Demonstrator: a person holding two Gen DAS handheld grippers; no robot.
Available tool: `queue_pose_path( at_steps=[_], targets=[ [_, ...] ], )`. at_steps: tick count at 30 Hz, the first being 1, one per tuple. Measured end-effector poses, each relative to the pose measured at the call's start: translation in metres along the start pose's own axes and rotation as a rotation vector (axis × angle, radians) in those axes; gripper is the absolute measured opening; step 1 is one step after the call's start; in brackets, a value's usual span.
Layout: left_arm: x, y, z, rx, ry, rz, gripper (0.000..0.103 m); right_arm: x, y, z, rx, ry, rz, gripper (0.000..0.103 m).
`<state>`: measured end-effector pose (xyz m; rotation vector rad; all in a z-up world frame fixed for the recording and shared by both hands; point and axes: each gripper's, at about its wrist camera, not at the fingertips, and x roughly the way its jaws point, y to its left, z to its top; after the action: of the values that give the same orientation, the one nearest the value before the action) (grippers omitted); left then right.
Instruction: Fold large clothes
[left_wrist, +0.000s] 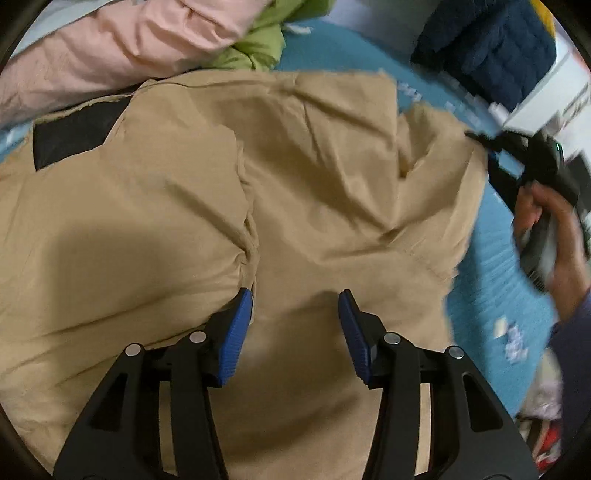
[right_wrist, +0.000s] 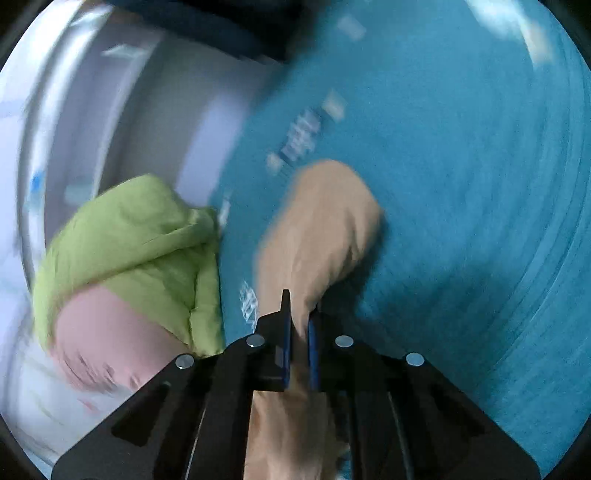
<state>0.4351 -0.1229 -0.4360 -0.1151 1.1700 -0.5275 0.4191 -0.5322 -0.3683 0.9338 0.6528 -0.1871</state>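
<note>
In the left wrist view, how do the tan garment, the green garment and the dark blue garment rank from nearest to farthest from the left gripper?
1. Tan garment: directly under and ahead of the open left gripper.
2. Green garment: farther ahead, beyond the tan garment's far edge, beside the pink garment.
3. Dark blue garment: farthest, at the upper right on the blue cover.

The tan jacket (left_wrist: 295, 192) lies rumpled and spread out. A dark lining patch shows at ten o'clock. Its three o'clock edge is lifted.

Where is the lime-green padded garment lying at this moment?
The lime-green padded garment lies at the left in the right wrist view, on a pink padded garment, beside the teal bedcover; in the left wrist view it peeks out top centre.
</note>
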Motion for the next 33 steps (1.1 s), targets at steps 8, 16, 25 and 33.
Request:
queue_pose_path(
  at_steps=[8,16,25,33],
  targets=[
    [-0.085,0.066,-0.016,-0.224,-0.158,-0.020,0.053,-0.077,0.162,-0.078,-0.546,-0.116,0.111,0.007],
    [-0.175,0.160,-0.057,-0.416,-0.266,0.163,0.053,-0.055,0.278,-0.269,-0.827,0.155,0.353,0.010],
    [-0.231,0.212,-0.108,-0.520,-0.279,0.243,0.054,0.035,0.270,-0.432,-0.901,0.616,0.185,0.029],
    [-0.236,0.208,-0.090,-0.473,-0.300,0.177,0.057,-0.030,0.276,-0.363,-0.861,0.494,0.264,0.068]
  ],
)
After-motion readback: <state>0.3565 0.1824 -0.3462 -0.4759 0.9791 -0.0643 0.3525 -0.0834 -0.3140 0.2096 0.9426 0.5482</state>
